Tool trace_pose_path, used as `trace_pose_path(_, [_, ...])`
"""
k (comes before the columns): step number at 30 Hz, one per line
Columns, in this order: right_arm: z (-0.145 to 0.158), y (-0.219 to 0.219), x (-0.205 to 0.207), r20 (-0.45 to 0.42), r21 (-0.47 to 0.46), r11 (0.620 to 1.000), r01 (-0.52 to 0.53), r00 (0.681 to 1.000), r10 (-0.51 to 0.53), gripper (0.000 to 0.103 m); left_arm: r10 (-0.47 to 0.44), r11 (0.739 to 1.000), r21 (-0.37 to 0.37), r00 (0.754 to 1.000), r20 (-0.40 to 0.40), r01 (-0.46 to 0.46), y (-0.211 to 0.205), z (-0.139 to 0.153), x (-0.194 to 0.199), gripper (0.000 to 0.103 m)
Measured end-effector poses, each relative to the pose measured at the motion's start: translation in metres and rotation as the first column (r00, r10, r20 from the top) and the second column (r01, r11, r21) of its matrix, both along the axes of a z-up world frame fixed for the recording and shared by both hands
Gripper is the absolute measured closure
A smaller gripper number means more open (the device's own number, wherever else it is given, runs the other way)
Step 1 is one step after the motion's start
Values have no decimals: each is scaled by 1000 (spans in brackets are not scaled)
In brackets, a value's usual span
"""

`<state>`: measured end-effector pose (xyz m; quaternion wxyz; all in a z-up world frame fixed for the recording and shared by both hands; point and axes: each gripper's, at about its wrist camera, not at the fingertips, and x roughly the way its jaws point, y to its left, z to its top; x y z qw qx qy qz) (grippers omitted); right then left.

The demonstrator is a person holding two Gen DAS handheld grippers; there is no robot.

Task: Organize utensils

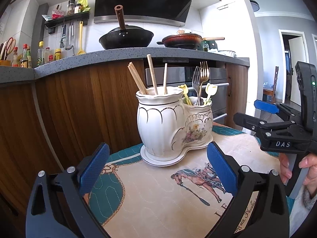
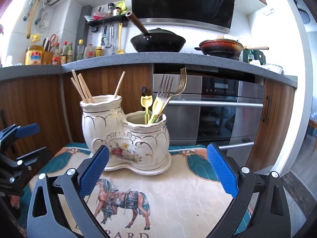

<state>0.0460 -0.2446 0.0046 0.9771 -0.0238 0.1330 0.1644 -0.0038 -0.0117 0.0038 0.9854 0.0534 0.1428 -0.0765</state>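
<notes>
Utensil holder (image 2: 126, 136) on a mat (image 2: 178, 194), before the kitchen counter (image 2: 111, 59)

Chopsticks (image 2: 83, 88) stand in its taller left compartment, forks (image 2: 168, 91) in the lower right one; behind, a wok (image 2: 158, 42) and pan (image 2: 220, 48) sit on the counter.

Up on the grey speckled counter (image 2: 138, 58) a black wok (image 2: 158, 42) sits with its brown handle tilted up, a reddish-brown pan (image 2: 221, 47) well apart to its right. Bottles (image 2: 67, 52) crowd the left end, a yellow spatula (image 2: 120, 39) hangs on the wall behind, and below, a steel oven (image 2: 218, 109) between wooden cabinet doors (image 1: 79, 103)
</notes>
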Motion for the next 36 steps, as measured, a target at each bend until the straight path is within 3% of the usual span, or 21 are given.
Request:
trace_pose_path(5, [1,0,-2,11,-2,1000,7,1000,-7,5,-6,999,-49,1000,-20,5,5,-1,3,6])
trace_pose_path(36, [-1,0,-1,1,-4,1000,9,1000,-9,5,2,999,-37,999,-37,-4,2,-3,5,6])
